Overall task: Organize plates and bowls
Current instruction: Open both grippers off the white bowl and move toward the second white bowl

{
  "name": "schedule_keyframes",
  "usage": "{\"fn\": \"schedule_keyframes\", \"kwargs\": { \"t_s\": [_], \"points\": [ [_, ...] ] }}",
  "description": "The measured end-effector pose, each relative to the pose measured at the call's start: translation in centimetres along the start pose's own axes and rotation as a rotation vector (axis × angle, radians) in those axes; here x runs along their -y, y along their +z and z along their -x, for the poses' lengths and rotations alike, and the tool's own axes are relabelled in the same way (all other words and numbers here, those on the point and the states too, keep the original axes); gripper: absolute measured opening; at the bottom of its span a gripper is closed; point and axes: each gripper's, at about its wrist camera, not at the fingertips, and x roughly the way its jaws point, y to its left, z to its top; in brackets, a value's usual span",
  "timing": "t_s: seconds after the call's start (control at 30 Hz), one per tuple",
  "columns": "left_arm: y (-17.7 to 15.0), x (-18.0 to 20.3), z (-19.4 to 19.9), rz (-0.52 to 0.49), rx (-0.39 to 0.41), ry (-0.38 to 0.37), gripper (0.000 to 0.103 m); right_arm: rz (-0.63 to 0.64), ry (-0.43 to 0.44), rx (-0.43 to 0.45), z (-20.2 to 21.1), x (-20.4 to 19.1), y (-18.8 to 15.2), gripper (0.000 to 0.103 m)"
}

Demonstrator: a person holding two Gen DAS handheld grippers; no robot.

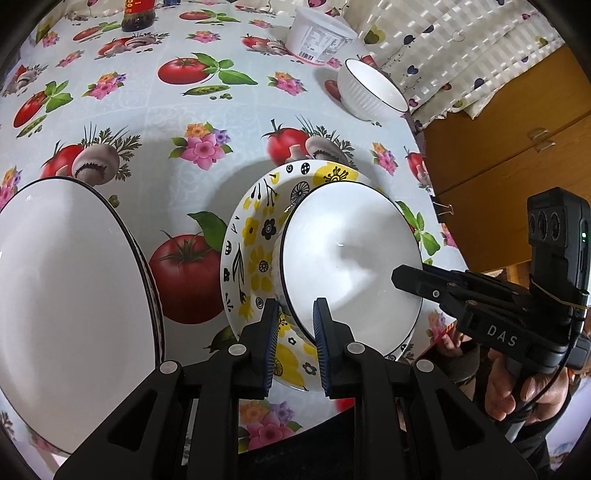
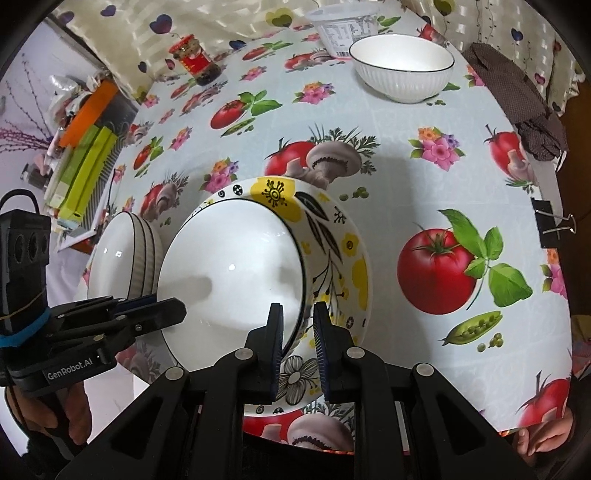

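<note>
My left fingers (image 1: pixel 295 332) are set narrow astride the near rim of the white bowl (image 1: pixel 351 258), one pad inside and one outside, with slack showing, so no pinch. My right fingers (image 2: pixel 298 332) straddle the opposite rim the same way. The bowl sits in the floral plate (image 1: pixel 251 240) on the worktop (image 1: pixel 184 110). A stack of white bowls (image 2: pixel 122 258) stands just beside the plate. Farther off stands another ribbed bowl (image 1: pixel 369 92), then a plastic tub (image 1: pixel 317 37) and a jar (image 1: pixel 136 18).
</note>
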Motion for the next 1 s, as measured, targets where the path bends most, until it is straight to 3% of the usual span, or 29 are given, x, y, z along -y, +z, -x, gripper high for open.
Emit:
{"fn": "schedule_keyframes", "kwargs": {
  "t_s": [0.07,0.47,0.77,1.0],
  "points": [
    [-0.1,-0.2,0.1,0.012,0.007,-0.01,0.02,-0.004,-0.013,0.008,0.5,0.3,0.0,0.025],
    [1.2,-0.3,3.5,-0.007,0.091,0.039,0.02,-0.01,-0.007,0.112,4.9,1.8,1.3,0.027],
    [5.4,1.9,3.6,-0.073,0.129,0.047,0.02,-0.038,-0.025,0.152,5.5,3.8,4.0,0.036],
    [9.7,3.6,2.1,-0.101,0.131,0.024,0.02,-0.088,-0.039,0.168,5.4,6.0,6.7,0.037]
  ]
}}
